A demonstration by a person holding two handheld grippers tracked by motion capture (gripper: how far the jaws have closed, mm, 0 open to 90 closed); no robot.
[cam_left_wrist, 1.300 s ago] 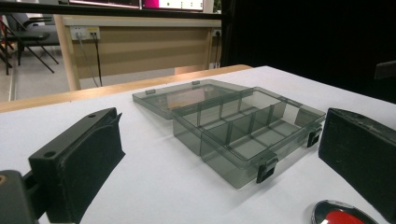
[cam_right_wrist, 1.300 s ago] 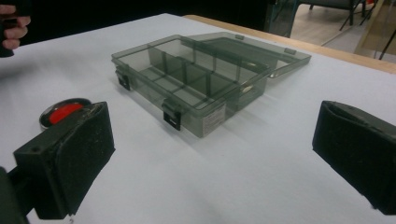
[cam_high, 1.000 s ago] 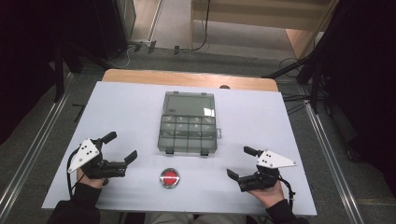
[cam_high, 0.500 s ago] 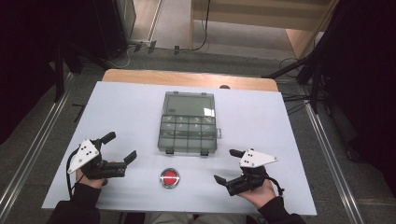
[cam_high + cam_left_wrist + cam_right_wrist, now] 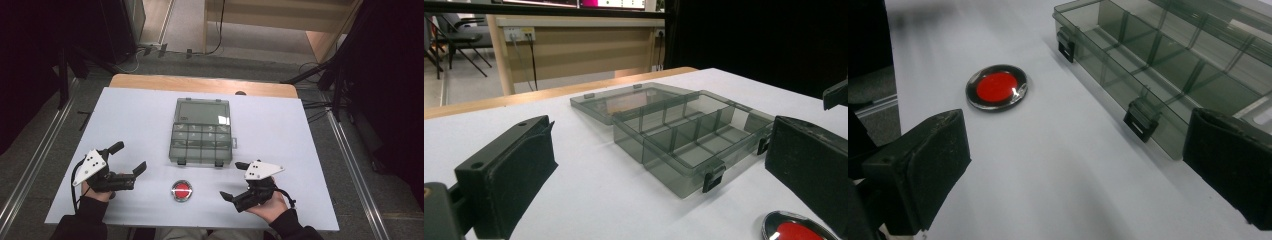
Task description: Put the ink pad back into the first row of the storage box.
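A smoky clear compartment box lies open in the middle of the white table, its lid flat behind it and its several compartments empty. A round red disc with a dark rim rests on the table in front of the box. My left gripper stands open at the front left, pointing toward the box and holding nothing. My right gripper is open at the front right, angled left toward the disc. Bare table lies between its pads, and the box's front latches are close by.
The table's wooden far edge borders a grey floor with cables. Metal rails run along both sides of the table. Dark curtains stand at left and right.
My right gripper has moved left and nearer the table's front edge, turning toward the red disc. The left gripper, box and disc have stayed put.
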